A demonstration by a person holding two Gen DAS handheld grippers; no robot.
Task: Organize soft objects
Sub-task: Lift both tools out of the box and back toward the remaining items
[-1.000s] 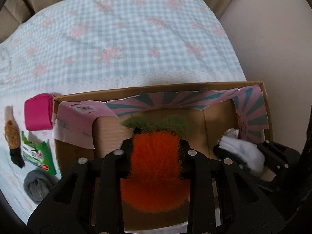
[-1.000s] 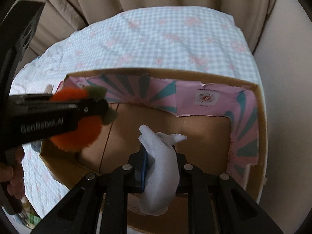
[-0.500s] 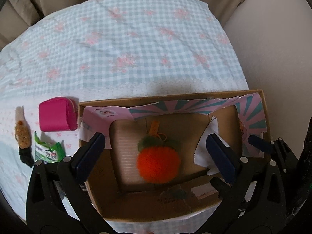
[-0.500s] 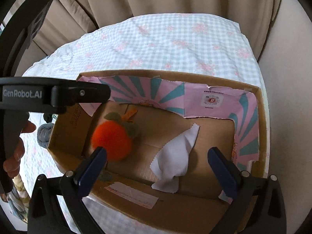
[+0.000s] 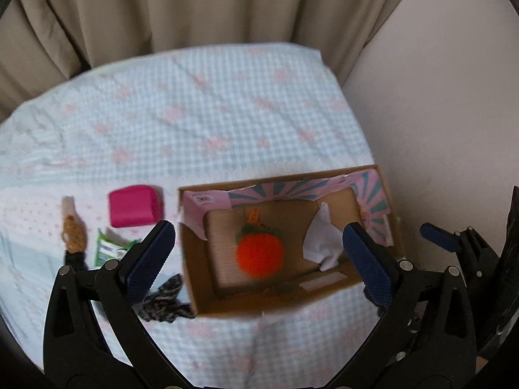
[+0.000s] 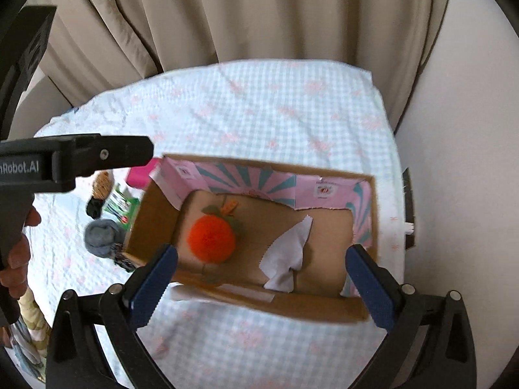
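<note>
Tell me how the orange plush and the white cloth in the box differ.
The orange plush is round, fuzzy and bright, with green leaves; the white cloth is thin, flat and crumpled, with zigzag edges. The plush lies toward the box's left end, the cloth toward its right. Both rest loose on the floor of the cardboard box.

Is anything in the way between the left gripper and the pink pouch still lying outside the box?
Nothing visible blocks it. The pink pouch lies alone on the checked cloth, left of the cardboard box; the left gripper is open and empty above. The green packet lies nearer, beside the path.
</note>
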